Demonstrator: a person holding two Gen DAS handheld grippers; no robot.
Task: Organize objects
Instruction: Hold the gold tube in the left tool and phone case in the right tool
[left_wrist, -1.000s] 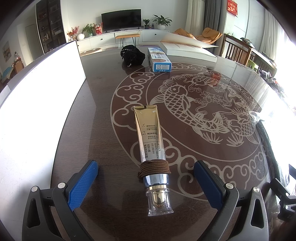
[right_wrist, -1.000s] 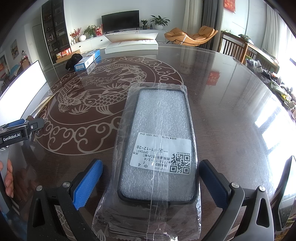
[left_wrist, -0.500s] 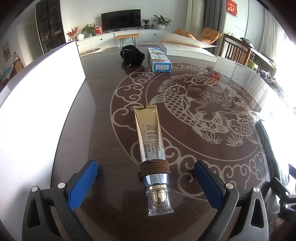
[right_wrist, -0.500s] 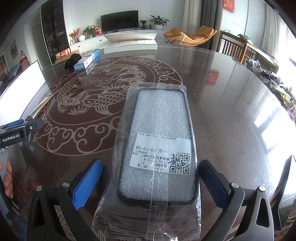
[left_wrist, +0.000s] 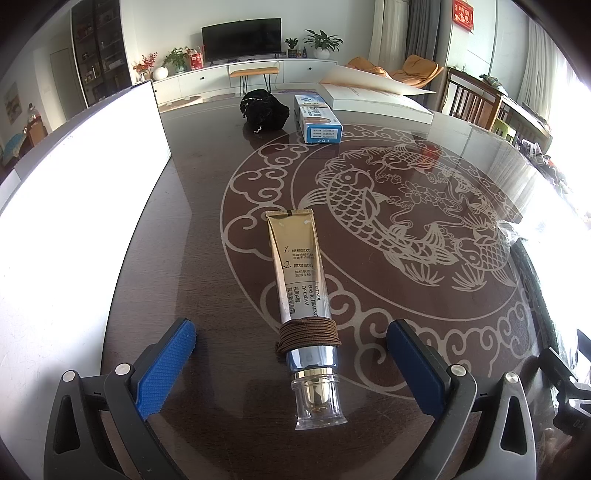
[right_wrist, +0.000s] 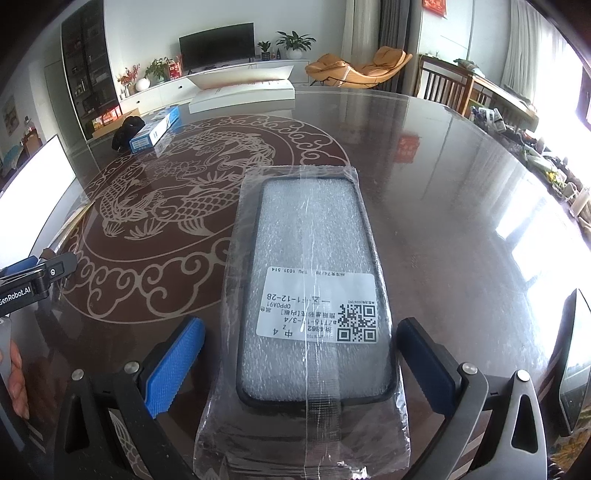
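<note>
A gold eye-cream tube (left_wrist: 301, 280) with a brown hair tie wound round its neck lies on the dark round table (left_wrist: 424, 155), clear cap toward me. My left gripper (left_wrist: 291, 362) is open, its blue fingers on either side of the cap end, not touching. In the right wrist view a black phone case in a clear plastic bag (right_wrist: 314, 280) lies flat on the table. My right gripper (right_wrist: 301, 354) is open, with its fingers on either side of the bag's near end.
A blue and white box (left_wrist: 318, 119) and a black pouch (left_wrist: 264, 109) lie at the far side, in front of a large white flat box (left_wrist: 373, 98). A white panel (left_wrist: 66, 192) stands along the left. The other gripper (right_wrist: 26, 284) shows at left.
</note>
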